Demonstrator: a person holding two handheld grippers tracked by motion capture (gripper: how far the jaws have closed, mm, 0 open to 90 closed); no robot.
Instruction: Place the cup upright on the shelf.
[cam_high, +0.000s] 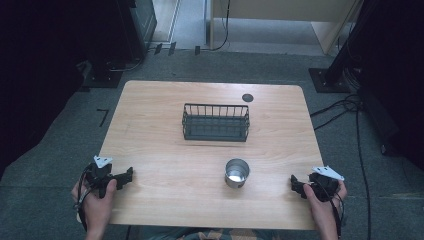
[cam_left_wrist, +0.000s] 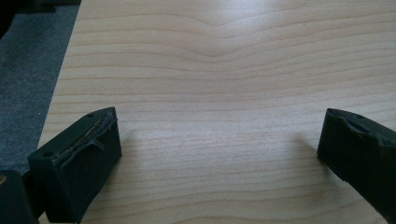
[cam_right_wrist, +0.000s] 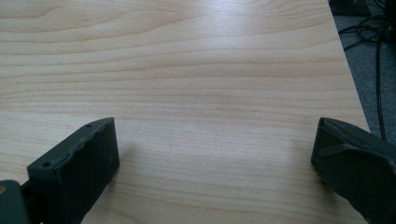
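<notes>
A small metal cup (cam_high: 237, 172) stands upright on the wooden table (cam_high: 160, 145), near the front and right of centre. Behind it, at mid table, sits a black wire basket (cam_high: 216, 122) that looks empty. My left gripper (cam_high: 126, 176) rests at the front left corner, held by a hand, its jaws wide apart over bare wood (cam_left_wrist: 219, 135). At the front right edge my right gripper (cam_high: 296, 184) is held the same way, jaws spread with nothing between them (cam_right_wrist: 215, 140). Both grippers point inward toward the table's middle, well apart from the cup.
A small dark round spot (cam_high: 247, 97) marks the table's far edge. Grey carpet surrounds the table, with cables (cam_high: 350, 107) on the floor at the right and dark equipment stands at both back corners. The table's right edge (cam_right_wrist: 348, 70) is close to my right gripper.
</notes>
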